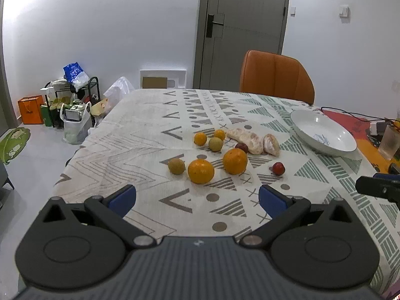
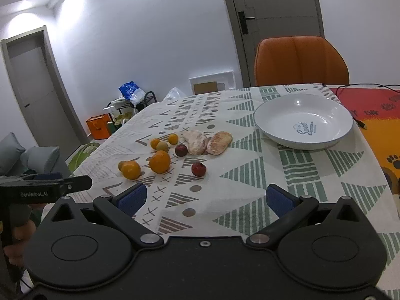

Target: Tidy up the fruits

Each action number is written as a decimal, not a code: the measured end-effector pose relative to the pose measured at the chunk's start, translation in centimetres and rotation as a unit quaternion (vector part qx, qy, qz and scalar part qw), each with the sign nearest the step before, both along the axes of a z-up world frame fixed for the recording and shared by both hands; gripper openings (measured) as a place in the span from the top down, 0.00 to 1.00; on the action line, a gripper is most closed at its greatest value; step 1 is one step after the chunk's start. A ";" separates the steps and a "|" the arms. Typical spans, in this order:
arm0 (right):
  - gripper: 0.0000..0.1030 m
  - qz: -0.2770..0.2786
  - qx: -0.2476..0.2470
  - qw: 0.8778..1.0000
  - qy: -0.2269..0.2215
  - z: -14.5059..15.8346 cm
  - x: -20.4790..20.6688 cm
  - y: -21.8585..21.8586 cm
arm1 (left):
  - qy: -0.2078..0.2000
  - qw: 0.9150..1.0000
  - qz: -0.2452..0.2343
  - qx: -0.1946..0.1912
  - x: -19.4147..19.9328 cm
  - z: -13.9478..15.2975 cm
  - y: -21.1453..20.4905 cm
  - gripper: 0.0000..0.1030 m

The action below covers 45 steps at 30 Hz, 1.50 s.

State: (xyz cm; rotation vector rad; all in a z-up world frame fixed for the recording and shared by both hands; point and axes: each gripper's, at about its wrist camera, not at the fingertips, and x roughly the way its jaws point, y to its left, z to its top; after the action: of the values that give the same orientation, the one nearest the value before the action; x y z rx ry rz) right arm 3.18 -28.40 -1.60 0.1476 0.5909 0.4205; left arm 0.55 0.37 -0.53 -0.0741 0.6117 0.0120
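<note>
Loose fruit lies on the patterned tablecloth (image 1: 155, 135): two large oranges (image 1: 201, 171) (image 1: 235, 161), small oranges (image 1: 200, 138), greenish round fruits (image 1: 176, 166), two red fruits (image 1: 278, 168) (image 2: 198, 169) and two peeled pomelo pieces (image 1: 246, 137) (image 2: 219, 142). An empty white bowl (image 1: 322, 132) (image 2: 303, 121) stands to the right of the fruit. My left gripper (image 1: 197, 200) is open and empty, short of the oranges. My right gripper (image 2: 205, 197) is open and empty, short of the red fruit.
An orange chair (image 1: 276, 75) (image 2: 300, 61) stands at the table's far edge. A red-orange mat (image 2: 375, 115) with a black cable lies right of the bowl. A glass (image 1: 388, 145) stands at the far right. Bags and a rack (image 1: 72, 100) clutter the floor left.
</note>
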 end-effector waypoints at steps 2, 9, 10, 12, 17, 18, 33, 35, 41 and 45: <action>0.00 -0.002 0.001 1.000 0.003 -0.1 0.2 -0.2 | 0.003 1.000 -0.001 -0.001 0.1 -0.2 0.0 0.00; 0.00 -0.002 -0.003 1.000 0.007 -0.3 0.5 -0.1 | 0.009 1.000 0.003 -0.004 0.3 -0.7 0.4 0.00; 0.00 -0.002 -0.002 1.000 0.007 -0.3 0.5 -0.1 | 0.009 1.000 0.003 -0.004 0.3 -0.6 0.4 0.00; 0.00 0.000 -0.002 1.000 0.006 -0.3 0.5 0.0 | 0.008 1.000 0.003 -0.005 0.2 -0.6 0.5 0.00; 0.00 0.002 -0.004 1.000 0.003 0.0 0.4 0.1 | 0.007 1.000 0.003 -0.005 0.2 -0.5 0.6 0.00; 0.00 0.003 -0.005 1.000 0.002 0.1 0.3 0.1 | 0.006 1.000 0.003 -0.005 0.2 -0.4 0.6 0.00; 0.00 0.008 0.002 1.000 -0.004 0.0 1.1 -0.3 | 0.014 1.000 -0.006 -0.010 1.2 -1.1 0.8 0.00; 0.00 0.006 0.005 1.000 -0.002 -0.1 1.5 -0.5 | 0.018 1.000 -0.005 -0.011 1.6 -1.4 0.9 0.00; 0.00 0.003 0.021 1.000 0.002 -1.0 2.6 -0.8 | 0.020 1.000 -0.008 -0.013 2.7 -1.7 1.1 0.00; 0.00 0.005 0.018 1.000 0.002 -1.6 3.3 -0.5 | 0.017 1.000 -0.009 -0.019 3.5 -1.8 1.2 0.00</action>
State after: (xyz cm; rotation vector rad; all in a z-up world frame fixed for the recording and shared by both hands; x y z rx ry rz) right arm 6.44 -28.95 -3.16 0.1802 0.5883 0.4402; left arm 4.00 1.53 -2.36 -0.1051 0.6457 -0.0160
